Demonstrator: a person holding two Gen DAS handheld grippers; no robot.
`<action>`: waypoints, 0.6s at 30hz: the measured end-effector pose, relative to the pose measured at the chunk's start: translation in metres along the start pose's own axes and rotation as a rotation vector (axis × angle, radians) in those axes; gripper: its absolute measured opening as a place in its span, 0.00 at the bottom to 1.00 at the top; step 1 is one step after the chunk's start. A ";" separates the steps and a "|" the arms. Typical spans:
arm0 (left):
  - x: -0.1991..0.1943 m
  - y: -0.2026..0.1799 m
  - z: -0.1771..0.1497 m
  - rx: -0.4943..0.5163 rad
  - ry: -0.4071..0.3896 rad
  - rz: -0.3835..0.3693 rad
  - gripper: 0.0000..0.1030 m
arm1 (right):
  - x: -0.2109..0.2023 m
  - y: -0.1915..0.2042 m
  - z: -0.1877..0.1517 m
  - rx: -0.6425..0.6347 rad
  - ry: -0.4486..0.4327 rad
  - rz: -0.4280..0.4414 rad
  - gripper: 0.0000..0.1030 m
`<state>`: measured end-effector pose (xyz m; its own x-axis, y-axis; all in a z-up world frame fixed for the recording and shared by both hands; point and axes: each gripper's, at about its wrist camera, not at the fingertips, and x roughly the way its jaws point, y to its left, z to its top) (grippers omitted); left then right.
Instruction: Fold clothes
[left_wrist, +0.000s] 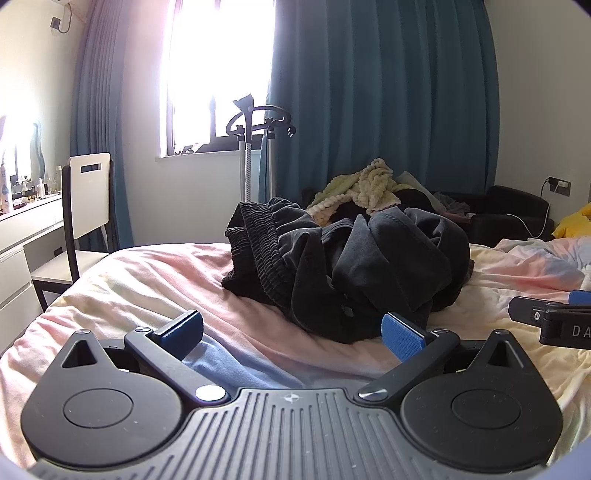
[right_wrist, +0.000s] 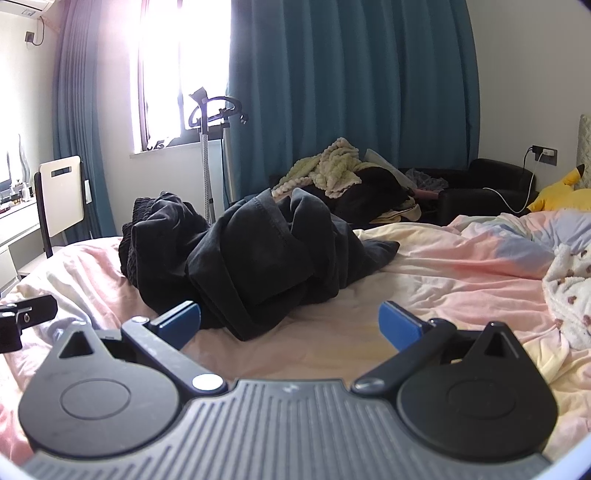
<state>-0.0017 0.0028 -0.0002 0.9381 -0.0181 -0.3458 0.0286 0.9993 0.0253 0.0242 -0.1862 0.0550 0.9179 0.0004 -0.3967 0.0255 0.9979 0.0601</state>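
Observation:
A crumpled black garment (left_wrist: 343, 266) with a ribbed elastic band lies in a heap on the pastel bedsheet (left_wrist: 155, 280). My left gripper (left_wrist: 295, 334) stands open just short of the heap's near edge, blue pads apart, nothing between them. In the right wrist view the same black garment (right_wrist: 243, 254) sits ahead and slightly left, and my right gripper (right_wrist: 290, 325) is open over the bare sheet (right_wrist: 424, 273) in front of it. The right gripper's side shows at the right edge of the left view (left_wrist: 550, 325); the left gripper's tip shows at the left edge of the right view (right_wrist: 26, 317).
A white fluffy garment with brown spots (right_wrist: 569, 295) lies at the right. Behind the bed are a pile of knitted clothes (left_wrist: 362, 188), a black armchair (right_wrist: 491, 188), a garment steamer stand (left_wrist: 251, 155) and blue curtains. A white chair (left_wrist: 85, 206) and desk stand at the left; a yellow plush toy (right_wrist: 561, 188) lies far right.

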 end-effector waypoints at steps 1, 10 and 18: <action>0.000 0.000 0.000 -0.001 -0.001 -0.001 1.00 | 0.000 0.000 0.000 0.001 -0.001 0.000 1.00; 0.000 0.005 0.001 -0.039 0.002 -0.028 1.00 | 0.000 0.000 0.001 -0.001 0.000 0.002 1.00; 0.001 0.009 0.001 -0.059 0.007 -0.048 1.00 | 0.000 0.000 0.001 0.006 -0.002 0.005 1.00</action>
<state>-0.0004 0.0113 0.0010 0.9336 -0.0659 -0.3521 0.0528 0.9975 -0.0467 0.0249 -0.1858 0.0558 0.9186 0.0052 -0.3951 0.0235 0.9974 0.0677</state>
